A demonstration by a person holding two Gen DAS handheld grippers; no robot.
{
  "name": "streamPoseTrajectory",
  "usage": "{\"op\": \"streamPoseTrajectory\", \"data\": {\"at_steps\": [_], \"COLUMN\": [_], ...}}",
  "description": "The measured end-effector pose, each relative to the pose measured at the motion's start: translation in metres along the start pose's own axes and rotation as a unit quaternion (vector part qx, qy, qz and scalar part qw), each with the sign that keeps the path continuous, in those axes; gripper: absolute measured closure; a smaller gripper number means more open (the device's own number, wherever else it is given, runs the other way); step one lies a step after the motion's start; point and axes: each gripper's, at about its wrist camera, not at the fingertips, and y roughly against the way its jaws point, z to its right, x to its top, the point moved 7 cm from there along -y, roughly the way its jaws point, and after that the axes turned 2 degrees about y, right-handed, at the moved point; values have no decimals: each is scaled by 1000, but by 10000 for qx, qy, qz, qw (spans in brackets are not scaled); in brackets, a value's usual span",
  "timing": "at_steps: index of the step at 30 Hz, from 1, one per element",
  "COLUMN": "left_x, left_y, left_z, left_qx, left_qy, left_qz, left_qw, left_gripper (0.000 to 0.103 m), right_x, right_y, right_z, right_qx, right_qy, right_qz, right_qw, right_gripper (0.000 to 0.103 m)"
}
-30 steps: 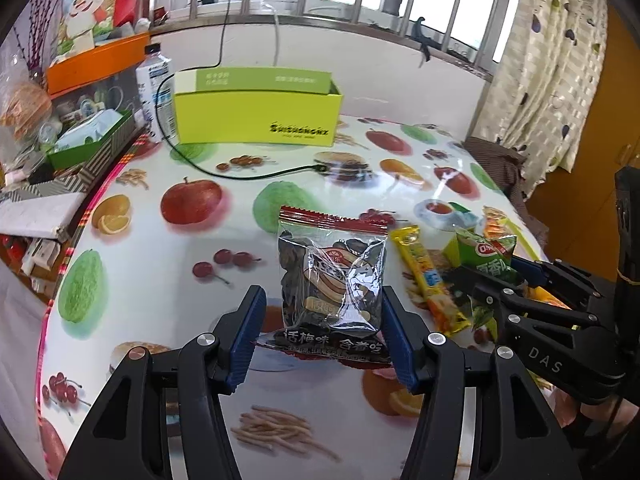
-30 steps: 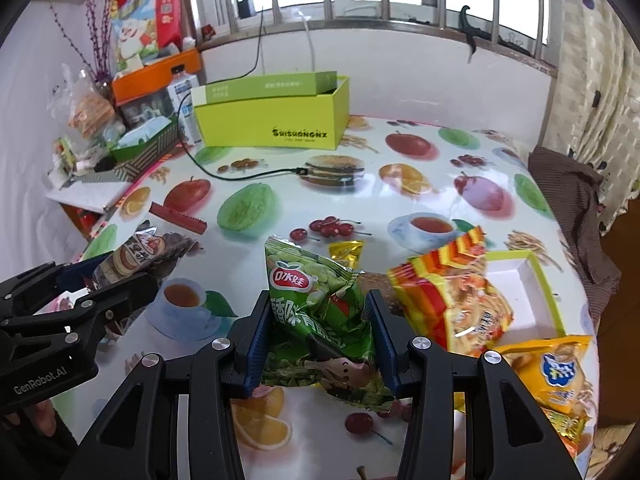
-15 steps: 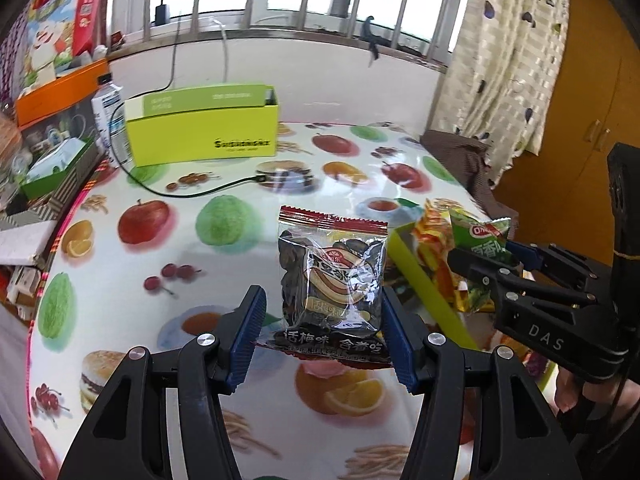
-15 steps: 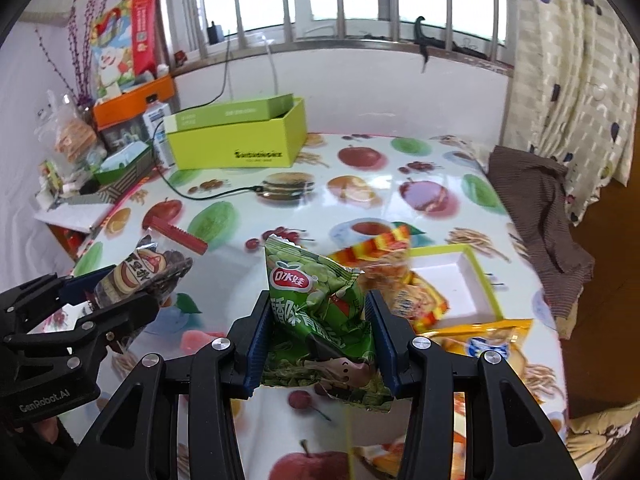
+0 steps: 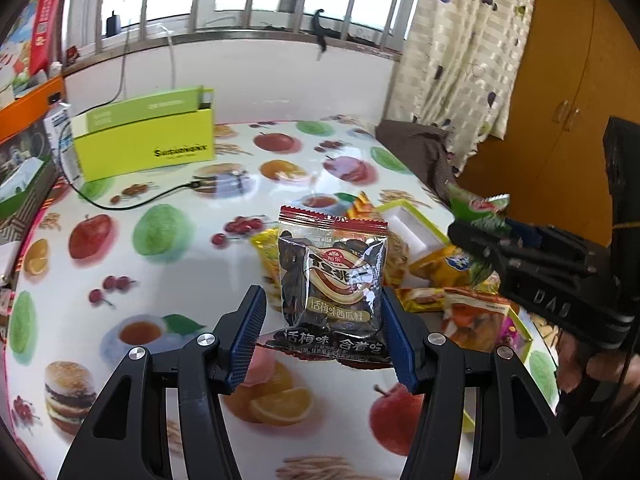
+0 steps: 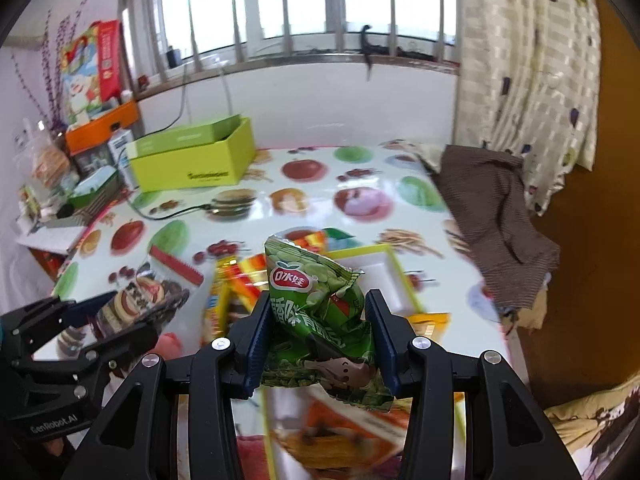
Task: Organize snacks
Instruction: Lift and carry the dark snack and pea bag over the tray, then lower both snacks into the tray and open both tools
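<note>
While ribbed blue pads (image 5: 249,330) pinch it, the seed packet (image 5: 333,280) gleams glossy.

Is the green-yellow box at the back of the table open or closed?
Open. In the right wrist view the green-yellow box shows its dark inside, and its lid leans back along the far edge. What lies inside cannot be seen.

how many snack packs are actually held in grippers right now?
2: the dark melon-seed packet in the left hand-held gripper, the green pea packet in the right hand-held gripper. Others lie below.
</note>
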Motion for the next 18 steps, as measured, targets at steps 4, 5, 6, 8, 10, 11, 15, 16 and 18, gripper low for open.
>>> {"op": "streamPoseTrajectory", "data": {"at_steps": [4,5,6,8,10,11,15,16,18], "left_x": [-3,-3,-4,-4,-5,-6,-8,-8,-8], "left_y": [-7,-9,-11,-14,-18,-20,-27,-28,-30], "left_z": [17,21,24,30,35,36,42,43,46], "left_qx": [-129,-154,-182,-205,-238,-252,-321,-323,-355], "left_qy": [-134,-161,-176,-214,-233,-232,-257,-268,-270], "left_qz": [-92,-124,-150,-179,-219,-239,-333,-352,-364], "left_qw": [9998,9997,9996,9994,9992,9991,9986,9985,9983], "left_gripper": [45,45,45,45,45,45,45,45,45], "right_x": [-3,-4,-6,-8,-10,-11,-14,-15,-17], "right_y": [4,5,5,5,4,3,1,1,-1], "right_z": [22,27,31,37,44,46,55,57,59], "right_qx": [-110,-126,-137,-183,-211,-223,-254,-262,-279], "right_qy": [-176,-219,-246,-260,-294,-308,-372,-378,-376], "right_qz": [10,6,-3,-25,-69,-82,-125,-137,-170], "right_qw": [9998,9997,9996,9995,9993,9992,9989,9988,9988], "right_gripper": [59,59,59,59,59,59,59,59,59]}}
